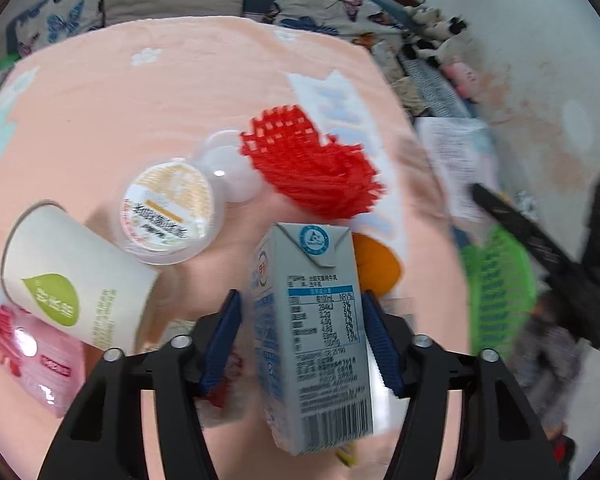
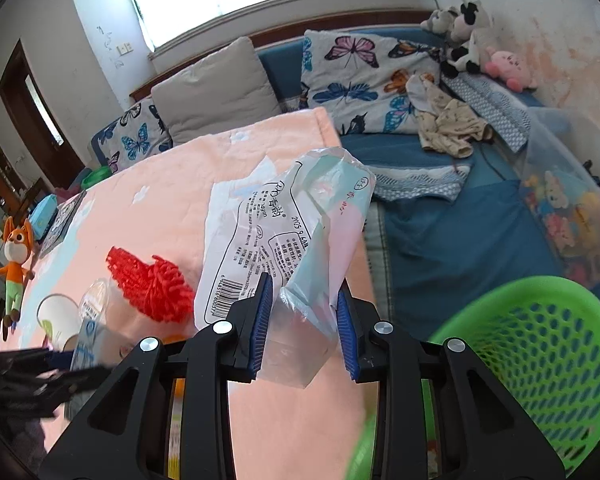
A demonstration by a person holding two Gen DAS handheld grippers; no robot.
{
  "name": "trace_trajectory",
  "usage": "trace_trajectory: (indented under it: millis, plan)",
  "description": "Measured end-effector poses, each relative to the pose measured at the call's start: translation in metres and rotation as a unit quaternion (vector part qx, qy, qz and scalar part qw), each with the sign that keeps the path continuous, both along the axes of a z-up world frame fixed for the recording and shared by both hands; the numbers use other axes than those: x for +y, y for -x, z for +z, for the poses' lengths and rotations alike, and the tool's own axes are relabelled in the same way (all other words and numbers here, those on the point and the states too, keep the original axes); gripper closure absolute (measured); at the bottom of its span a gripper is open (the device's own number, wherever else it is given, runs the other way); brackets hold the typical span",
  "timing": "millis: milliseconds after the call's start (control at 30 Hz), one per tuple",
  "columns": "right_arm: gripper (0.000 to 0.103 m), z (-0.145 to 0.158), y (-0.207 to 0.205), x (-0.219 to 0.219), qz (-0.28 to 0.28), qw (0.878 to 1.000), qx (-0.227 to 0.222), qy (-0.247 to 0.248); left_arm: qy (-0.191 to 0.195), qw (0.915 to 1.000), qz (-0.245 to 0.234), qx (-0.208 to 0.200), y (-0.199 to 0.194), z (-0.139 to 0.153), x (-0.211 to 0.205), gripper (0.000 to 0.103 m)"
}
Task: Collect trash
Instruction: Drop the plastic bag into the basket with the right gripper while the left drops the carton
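Two tools each carry a piece of trash above the peach blanket-covered tabletop (image 1: 100, 92). Between its blue pads, the left tool (image 1: 300, 340) is clamped on a grey-blue milk carton (image 1: 312, 332). The right tool (image 2: 304, 320) is clamped on a crumpled clear plastic wrapper (image 2: 284, 232), with the green mesh plastic basket (image 2: 540, 356) near right. On the tabletop left of the carton lie a tipped white paper cup (image 1: 72, 276), a sealed clear pudding cup (image 1: 168, 208) and, farther off, red foam netting (image 1: 312, 168).
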State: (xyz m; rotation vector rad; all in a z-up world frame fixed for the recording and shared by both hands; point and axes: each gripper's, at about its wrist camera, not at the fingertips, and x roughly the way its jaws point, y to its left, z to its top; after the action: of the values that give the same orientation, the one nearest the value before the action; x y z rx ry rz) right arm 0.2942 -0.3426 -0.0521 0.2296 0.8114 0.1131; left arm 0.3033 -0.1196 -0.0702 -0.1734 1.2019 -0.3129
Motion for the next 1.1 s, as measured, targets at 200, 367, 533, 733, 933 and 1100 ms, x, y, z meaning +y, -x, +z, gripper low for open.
trace_trajectory:
  millis: [200, 367, 533, 733, 933, 1100]
  plan:
    - [0.071, 0.011, 0.037, -0.016, -0.013, 1.0, -0.01, 0.017, 0.024, 0.9997, 0.002, -0.004, 0.008, 0.008, 0.008, 0.062]
    - [0.071, 0.014, 0.073, -0.028, -0.024, 0.999, -0.013, 0.021, 0.028, 0.9992, -0.006, -0.03, 0.024, 0.03, 0.012, 0.063]
    - [0.071, 0.011, 0.106, -0.045, -0.046, 0.998, -0.007, 0.036, 0.041, 0.9977, -0.011, -0.052, 0.041, 0.057, 0.018, 0.063]
    - [0.069, 0.0, 0.134, -0.07, -0.079, 0.996, 0.014, 0.039, 0.057, 0.9947, -0.042, -0.075, 0.06, 0.086, 0.003, 0.063]
    - [0.066, -0.017, 0.153, -0.09, -0.104, 0.993, 0.036, 0.046, 0.07, 0.9915, -0.079, -0.077, 0.069, 0.096, -0.035, 0.063]
    - [0.056, -0.027, 0.166, -0.104, -0.12, 0.991, 0.04, 0.042, 0.073, 0.9888, -0.105, -0.077, 0.072, 0.099, -0.071, 0.063]
